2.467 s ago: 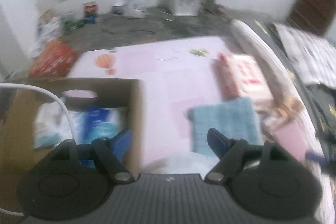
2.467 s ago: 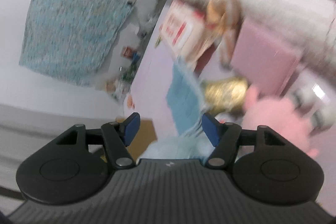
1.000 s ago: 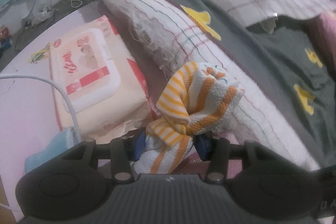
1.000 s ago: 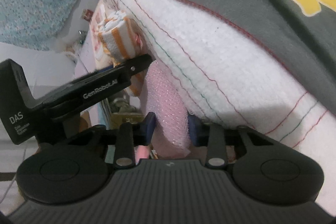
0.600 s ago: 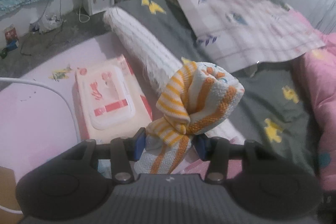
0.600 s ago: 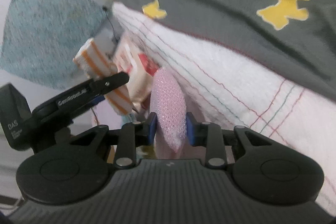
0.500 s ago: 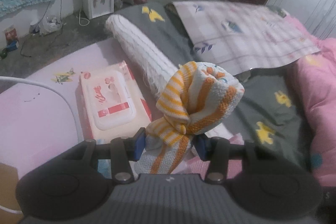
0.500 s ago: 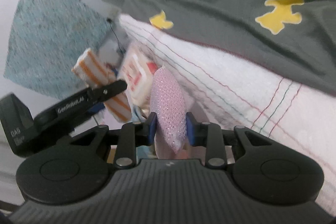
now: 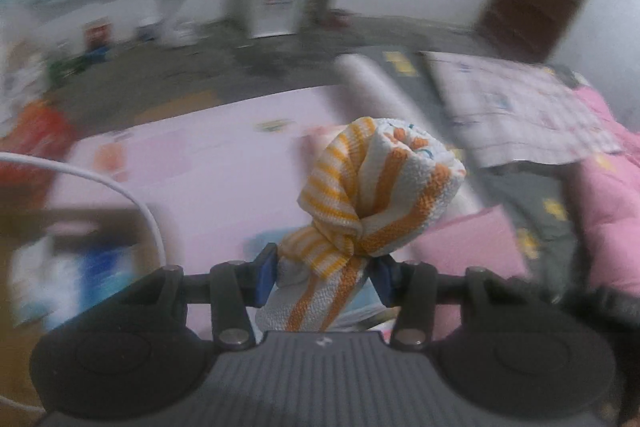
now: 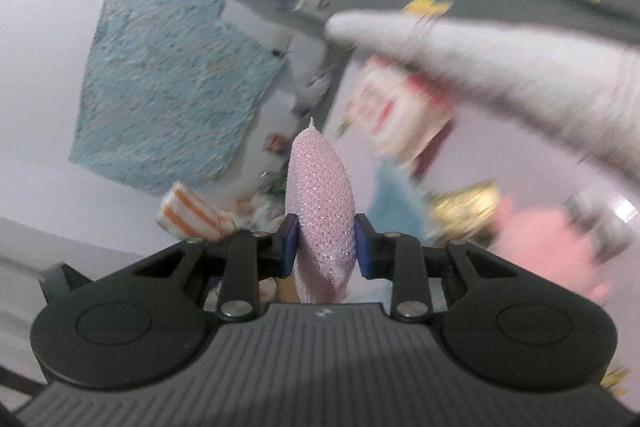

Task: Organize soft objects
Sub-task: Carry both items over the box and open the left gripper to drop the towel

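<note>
- The left tool is clamped on a striped cloth. The pads pinch only its lower, bunched part, and the bulky rolled end stands free above them.
- The right tool is clamped on a pink scrubber, gripped edge-on near its base with the pointed tip standing up.
- Risk: the cloth is held by a thin neck below a heavier head. A quick swing could work it loose or let the roll unwind, I judge.
- Risk: the scrubber is springy and narrow. Squeezed this low, it could pivot or pop out if it brushes anything.
- Risk: both views are smeared, which suggests fast motion. The two tools sit near each other, the cloth showing just left of the right tool, so they could knock together.
- A box lies low left in the left view, likely the target. Its rim could snag the hanging cloth tail.
- Pose: the left tool points level over the pink mat. The right tool is rolled steeply, so the room looks tilted.
</note>
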Tool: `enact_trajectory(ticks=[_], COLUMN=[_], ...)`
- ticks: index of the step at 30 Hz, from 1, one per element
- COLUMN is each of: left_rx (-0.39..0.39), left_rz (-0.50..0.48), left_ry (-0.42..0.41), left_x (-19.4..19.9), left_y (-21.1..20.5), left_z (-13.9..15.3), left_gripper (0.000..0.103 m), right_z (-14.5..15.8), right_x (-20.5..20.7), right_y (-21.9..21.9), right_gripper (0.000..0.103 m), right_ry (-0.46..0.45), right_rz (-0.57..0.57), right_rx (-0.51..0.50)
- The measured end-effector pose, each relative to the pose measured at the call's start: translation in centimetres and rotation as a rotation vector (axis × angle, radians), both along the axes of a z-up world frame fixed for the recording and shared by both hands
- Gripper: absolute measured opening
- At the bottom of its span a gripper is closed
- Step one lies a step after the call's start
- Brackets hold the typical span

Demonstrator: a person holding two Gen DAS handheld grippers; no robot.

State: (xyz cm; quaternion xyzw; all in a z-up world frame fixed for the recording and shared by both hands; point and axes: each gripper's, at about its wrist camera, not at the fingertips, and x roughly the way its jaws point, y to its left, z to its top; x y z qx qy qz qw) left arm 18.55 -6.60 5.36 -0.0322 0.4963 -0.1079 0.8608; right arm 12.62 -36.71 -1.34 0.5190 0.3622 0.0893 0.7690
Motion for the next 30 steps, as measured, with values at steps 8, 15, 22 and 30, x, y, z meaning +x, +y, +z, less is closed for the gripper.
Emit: enact_trajectory(ticks=[8, 15, 22, 30], left_rx=[0.207, 0.306, 0.400, 0.435], left_rz=[0.193, 0.241, 0.202, 0.229], left_ry=[0.106, 0.207, 0.257, 0.249], left_x=[-3.8, -5.0, -4.5, -4.6], left_y=[15.0, 21.7, 24.5, 25.9], left_z=[-2.4, -7.3, -11.6, -14.1], left_gripper=[0.049, 0.049, 0.050, 0.064], right_z=[0.1, -0.2, -1.8, -4.9], right_x=[2.1, 3.6, 3.0, 3.9], right_y=[14.1, 26.7, 35.9, 39.1], right_gripper=[0.028, 0.028, 0.028, 0.028], right_ry=[0.041, 0.095, 0.152, 0.214], right_rz=[0.194, 0.333, 0.419, 0.442], right_rx=[0.052, -0.004, -0.140, -0.239])
